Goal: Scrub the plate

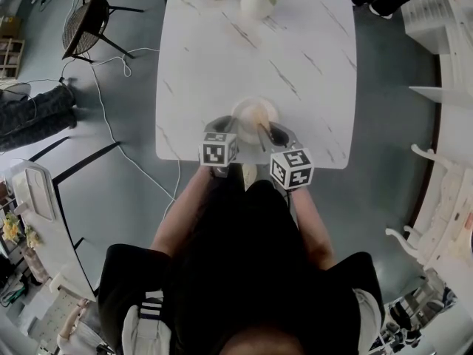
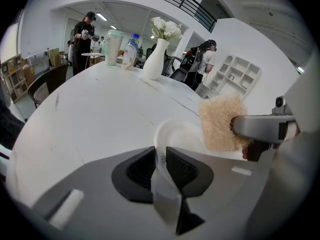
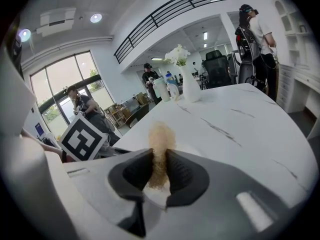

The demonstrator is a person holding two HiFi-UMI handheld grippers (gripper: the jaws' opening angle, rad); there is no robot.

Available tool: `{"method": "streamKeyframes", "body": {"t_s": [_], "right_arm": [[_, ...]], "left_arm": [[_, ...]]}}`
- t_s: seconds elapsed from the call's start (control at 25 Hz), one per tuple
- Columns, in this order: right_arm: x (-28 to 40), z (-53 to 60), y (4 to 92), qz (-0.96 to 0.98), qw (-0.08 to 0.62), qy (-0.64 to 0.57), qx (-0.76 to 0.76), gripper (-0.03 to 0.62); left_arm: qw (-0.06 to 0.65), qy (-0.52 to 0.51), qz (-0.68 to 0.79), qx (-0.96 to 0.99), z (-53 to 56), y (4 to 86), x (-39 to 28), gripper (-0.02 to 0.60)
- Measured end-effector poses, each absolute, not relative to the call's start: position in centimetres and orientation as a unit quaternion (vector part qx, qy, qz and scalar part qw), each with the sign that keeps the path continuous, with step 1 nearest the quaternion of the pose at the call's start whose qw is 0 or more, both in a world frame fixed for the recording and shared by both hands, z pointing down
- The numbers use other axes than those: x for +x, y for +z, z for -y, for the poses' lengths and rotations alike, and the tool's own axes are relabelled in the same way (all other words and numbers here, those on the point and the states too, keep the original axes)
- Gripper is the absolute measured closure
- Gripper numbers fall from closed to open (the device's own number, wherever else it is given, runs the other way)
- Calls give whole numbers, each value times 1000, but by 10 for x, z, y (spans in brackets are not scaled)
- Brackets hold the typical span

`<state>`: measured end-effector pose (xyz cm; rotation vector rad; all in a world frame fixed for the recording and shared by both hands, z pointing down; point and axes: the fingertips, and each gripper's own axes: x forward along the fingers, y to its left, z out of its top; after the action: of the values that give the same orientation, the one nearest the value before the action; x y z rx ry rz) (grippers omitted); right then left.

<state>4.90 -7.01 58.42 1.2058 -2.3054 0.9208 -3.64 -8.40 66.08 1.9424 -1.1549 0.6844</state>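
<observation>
Our left gripper [image 2: 160, 160] clamps the white plate [image 2: 181, 133] by its rim on the marble table [image 2: 90, 114]; our right gripper [image 3: 159, 168] pinches a tan loofah scrubber [image 3: 161, 136] over the plate.

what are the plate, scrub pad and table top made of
Plate: dull white, thin-edged; probably plastic or paper, unclear which.
Scrub pad: tan, coarse tangled fibres; looks like loofah or similar.
Table top: white with thin grey veins, smooth and faintly glossy; marble or a marble-look surface.
</observation>
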Motion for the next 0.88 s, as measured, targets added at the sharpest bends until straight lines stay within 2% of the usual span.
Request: {"method": "streamKeyframes", "body": {"t_s": [0.88], "right_arm": [[7, 37, 606, 820, 180, 396, 373, 526]], "left_arm": [[381, 268, 452, 761, 85, 659, -36, 508]]}}
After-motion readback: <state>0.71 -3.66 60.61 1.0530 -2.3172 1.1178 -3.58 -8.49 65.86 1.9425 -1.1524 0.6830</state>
